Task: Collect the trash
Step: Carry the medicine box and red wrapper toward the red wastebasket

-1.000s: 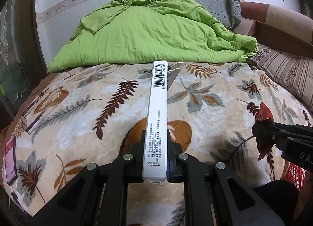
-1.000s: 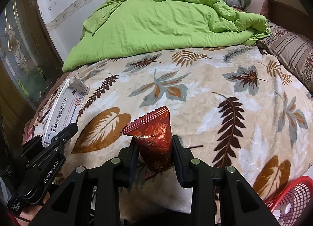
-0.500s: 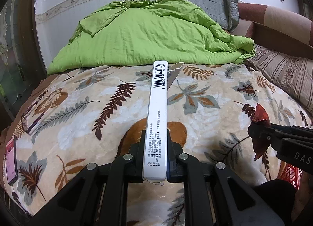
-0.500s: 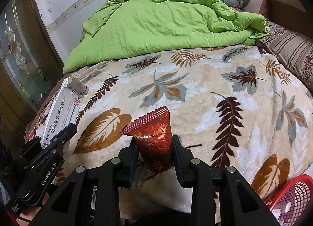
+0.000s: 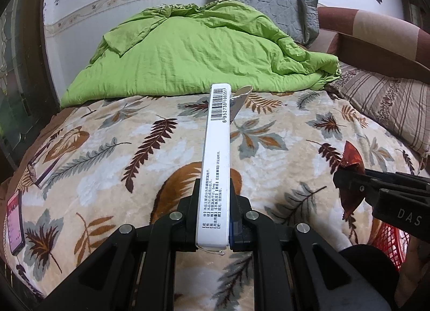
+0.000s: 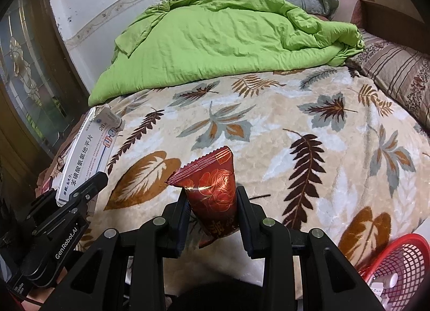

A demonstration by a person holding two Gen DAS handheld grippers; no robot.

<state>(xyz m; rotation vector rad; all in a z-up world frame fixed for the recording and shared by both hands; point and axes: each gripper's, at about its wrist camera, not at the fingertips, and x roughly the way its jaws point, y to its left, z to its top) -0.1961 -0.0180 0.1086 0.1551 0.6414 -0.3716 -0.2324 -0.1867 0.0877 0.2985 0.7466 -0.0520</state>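
nothing has shifted in the last second, so both pieces of trash wait undropped above the bed (image 5: 268, 128): the left tongs (image 5: 213, 219) clamp the white medicine box (image 5: 215, 165), the right tongs (image 6: 211, 211) pinch the red wrapper (image 6: 215, 190), while the right view best shows the red basket (image 6: 403, 265), near right.

**My two black claws, up close**

My left gripper (image 5: 213, 219) is matte black plastic, with angular linkage arms pinned by round silver screws. My right gripper (image 6: 211, 217) matches it: the same black struts and silver pins. White lettering marks the sides: "GenRobot.AI" on the left body, "DAS" on the right.
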